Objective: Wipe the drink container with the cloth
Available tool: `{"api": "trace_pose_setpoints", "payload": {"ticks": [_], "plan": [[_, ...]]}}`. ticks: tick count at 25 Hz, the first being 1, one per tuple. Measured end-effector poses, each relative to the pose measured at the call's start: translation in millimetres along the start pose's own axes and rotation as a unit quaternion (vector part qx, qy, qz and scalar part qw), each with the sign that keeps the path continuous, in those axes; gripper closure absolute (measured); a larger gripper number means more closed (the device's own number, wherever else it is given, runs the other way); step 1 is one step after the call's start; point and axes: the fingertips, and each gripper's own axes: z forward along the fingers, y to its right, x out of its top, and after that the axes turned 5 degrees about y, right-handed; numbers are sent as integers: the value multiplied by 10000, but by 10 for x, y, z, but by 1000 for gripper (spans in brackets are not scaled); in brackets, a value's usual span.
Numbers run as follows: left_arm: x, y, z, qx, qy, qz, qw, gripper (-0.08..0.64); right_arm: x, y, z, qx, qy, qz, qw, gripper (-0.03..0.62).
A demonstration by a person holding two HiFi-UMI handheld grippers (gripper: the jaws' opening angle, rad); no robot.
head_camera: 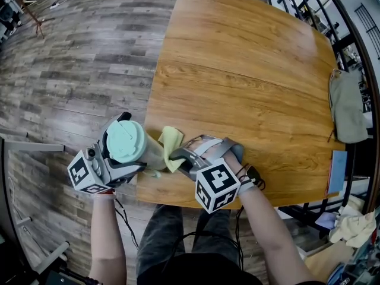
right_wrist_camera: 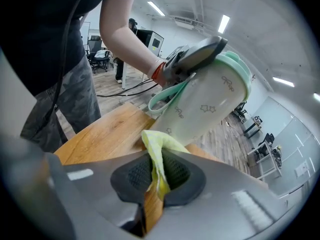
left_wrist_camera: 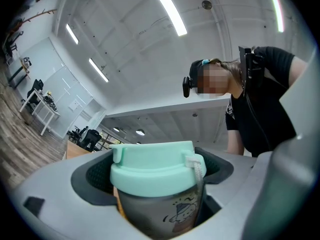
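While abreast, left tool (left_wrist_camera: 152,184) around drink container (right_wrist_camera: 205,104), right tool (right_wrist_camera: 157,176) on cloth (head_camera: 170,142).

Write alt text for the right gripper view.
The right hand-held gripper pinches a yellow cloth between its closed jaws, the cloth's top pressed against a translucent drink container with a mint lid. The left hand-held gripper clamps the container above the edge of a wooden table.

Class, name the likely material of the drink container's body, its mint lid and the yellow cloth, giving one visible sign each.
The frosted translucent container body: probably plastic, matte; light glows through its printed wall. Its mint-green lid: seemingly moulded plastic, smooth satin, crisp edges. The thin yellow cloth: soft fabric, perhaps microfibre; it folds limply.
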Motion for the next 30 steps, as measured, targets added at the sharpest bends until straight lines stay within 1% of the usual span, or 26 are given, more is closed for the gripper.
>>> {"api": "trace_pose_setpoints", "payload": {"ticks": [3, 7, 11, 15, 18, 23, 26, 30], "plan": [[-22, 3, 37, 63, -10, 32, 10000, 77, 27, -67, -39, 27, 139, 121, 9998, 568], [-26, -5, 62, 150, -39, 98, 9998, 77, 134, -110, -111, -5, 521, 524, 9973, 568], [-39, 11, 83, 254, -101, 182, 9995, 77, 155, -162, -194, -73, 686, 770, 9946, 569], [-77, 37, 132, 377, -211, 322, 9985, 77, 186, -154, -360, -243, 964, 1128, 9886, 568], [-115, 81, 181, 459, -315, 457, 9974, 77, 206, -95, -548, -508, 1257, 1536, 9788, 568], [-183, 137, 298, 610, -478, 701, 9945, 77, 165, 83, -918, -1140, 1680, 2228, 9535, 569], [-195, 142, 324, 873, -478, 847, 9914, 77, 130, 132, -1060, -1396, 1741, 2437, 9438, 568], [-243, 185, 372, 1242, -614, 1199, 9831, 77, 108, 167, -1205, -1602, 1905, 2586, 9334, 569]]}}
